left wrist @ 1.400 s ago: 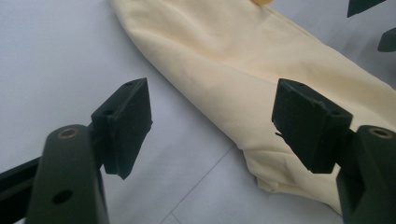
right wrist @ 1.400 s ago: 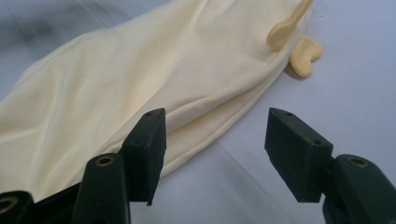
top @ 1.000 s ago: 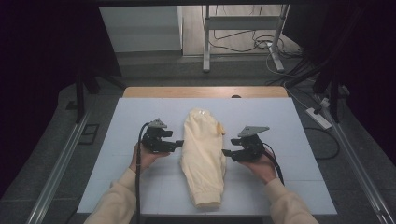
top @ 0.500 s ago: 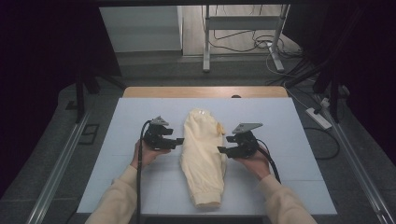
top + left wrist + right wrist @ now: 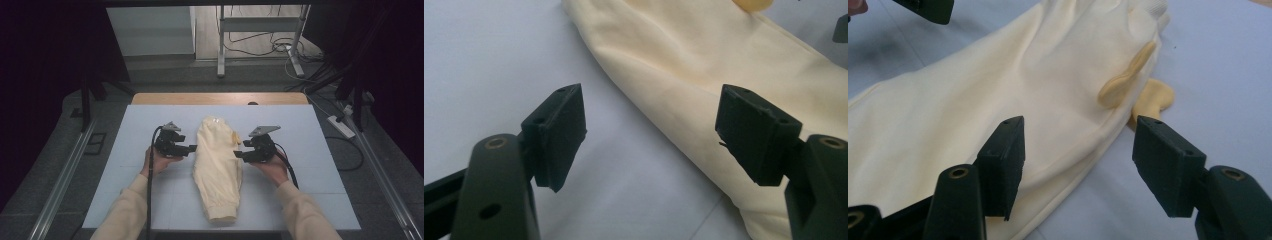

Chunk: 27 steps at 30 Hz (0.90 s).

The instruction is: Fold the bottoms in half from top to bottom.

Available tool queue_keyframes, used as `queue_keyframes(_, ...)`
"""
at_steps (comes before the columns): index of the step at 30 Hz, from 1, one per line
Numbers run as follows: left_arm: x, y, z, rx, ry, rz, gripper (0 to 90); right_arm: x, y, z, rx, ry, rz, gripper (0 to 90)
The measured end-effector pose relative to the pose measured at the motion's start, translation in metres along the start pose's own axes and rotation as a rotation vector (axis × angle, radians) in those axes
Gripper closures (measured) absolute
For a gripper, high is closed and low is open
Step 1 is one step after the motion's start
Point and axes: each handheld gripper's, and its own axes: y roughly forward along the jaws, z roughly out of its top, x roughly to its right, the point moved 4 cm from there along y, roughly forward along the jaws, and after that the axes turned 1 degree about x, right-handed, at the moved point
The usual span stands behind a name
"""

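A cream-yellow garment [image 5: 218, 167] lies lengthwise down the middle of the pale blue table mat [image 5: 130, 145], folded narrow, its ribbed cuff end near the front edge. My left gripper [image 5: 191, 148] is open just left of the cloth, jaws pointing right at its edge. In the left gripper view the garment [image 5: 704, 75] runs past the right jaw pad. My right gripper [image 5: 239, 154] is open at the cloth's right edge, jaws pointing left. In the right gripper view the garment [image 5: 998, 95] lies ahead of the open jaws, and a yellow drawstring or tab [image 5: 1128, 77] sticks out beside its edge. Nothing is held.
The mat covers a wooden table whose far edge [image 5: 220, 98] shows bare. Beyond it stand a metal frame [image 5: 260, 35] and floor cables. A power strip [image 5: 341, 126] lies on the floor at the right. Rails run along both sides of the table.
My right gripper has moved left to the garment's right edge. The left gripper has stayed close to the cloth's left edge. The garment has not moved.
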Motion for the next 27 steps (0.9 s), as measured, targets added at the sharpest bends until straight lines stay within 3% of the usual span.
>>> queue_keyframes(11,-0.006,0.016,0.011,0.007,-0.02,-0.018,27.5,0.015,0.013,0.017,-0.012,0.002,-0.024,37.8)
queue_keyframes(27,-0.018,0.035,0.028,-0.004,-0.021,-0.005,27.6,0.028,0.047,0.03,-0.038,0.032,-0.038,37.8)
